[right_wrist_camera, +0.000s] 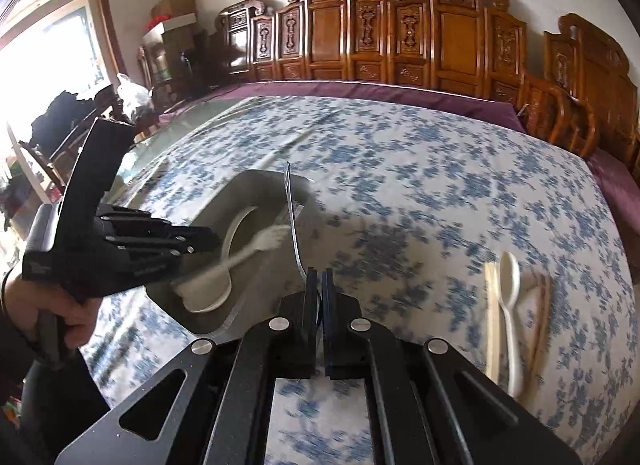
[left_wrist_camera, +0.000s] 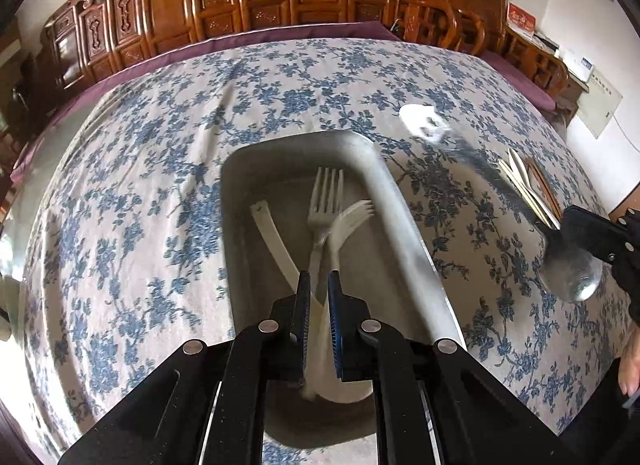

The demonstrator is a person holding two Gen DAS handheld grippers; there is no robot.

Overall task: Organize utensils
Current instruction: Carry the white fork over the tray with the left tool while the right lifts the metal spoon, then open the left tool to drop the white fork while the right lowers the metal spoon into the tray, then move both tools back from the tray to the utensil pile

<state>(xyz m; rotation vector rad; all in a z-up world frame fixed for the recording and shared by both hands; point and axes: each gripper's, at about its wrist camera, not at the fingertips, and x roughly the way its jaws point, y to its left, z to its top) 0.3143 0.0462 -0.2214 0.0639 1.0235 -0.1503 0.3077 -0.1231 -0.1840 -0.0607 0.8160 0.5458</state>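
Note:
My left gripper is shut on the handle of a white plastic fork and holds it over a grey tray. The tray holds a metal fork and a white plastic utensil. My right gripper is shut on a metal spoon, seen edge-on with its handle pointing forward. In the left wrist view the right gripper hovers right of the tray, with the spoon held near its bowl. The right wrist view shows the left gripper with the white fork above the tray.
A white plastic spoon and pairs of chopsticks lie on the blue-flowered tablecloth to the right. Carved wooden chairs line the far side. A person's hand grips the left tool's handle.

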